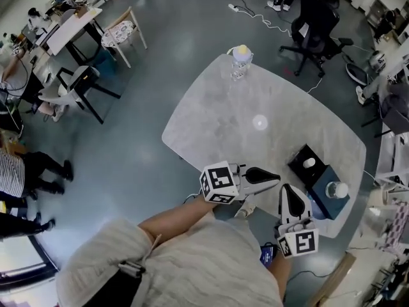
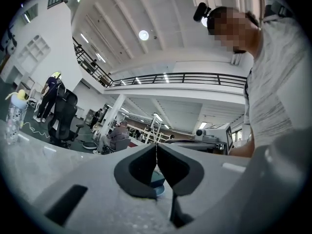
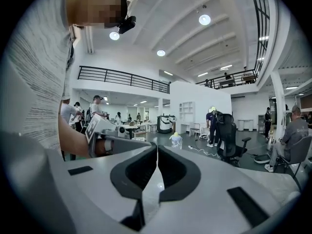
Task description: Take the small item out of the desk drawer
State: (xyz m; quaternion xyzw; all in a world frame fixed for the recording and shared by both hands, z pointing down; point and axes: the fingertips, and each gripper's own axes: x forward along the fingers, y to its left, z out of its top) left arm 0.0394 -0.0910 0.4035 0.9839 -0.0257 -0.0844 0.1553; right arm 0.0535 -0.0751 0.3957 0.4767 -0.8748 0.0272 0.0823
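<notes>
A: Left gripper (image 1: 276, 178) first. Jaws?
B: Pressed together tip to tip, nothing caught between. Held over the near edge of the pale table (image 1: 217, 114), pointing toward the right of the head view.
A: And the right gripper (image 1: 289, 189)?
B: Same: closed to a thin seam, empty. Just beside the left one, pointing away from the body.
A: Touching anything?
B: Neither, as far as can be seen. Both near the drawer unit, yet apart from it.
A: Desk drawer (image 1: 299, 170)?
B: Small black box near the table's right edge, with a blue part (image 1: 323, 197) right against it on the near side. Hard to say from above whether pulled out or pushed in.
A: Small item?
B: Two candidates: a white piece (image 1: 309, 163) on top of the black box, and a white round one (image 1: 337, 189) on the blue part. Cannot tell which.
A: Anything else on the table?
B: Clear bottle (image 1: 241, 59) with a yellow cap, upright at the far edge, well apart from both grippers.
</notes>
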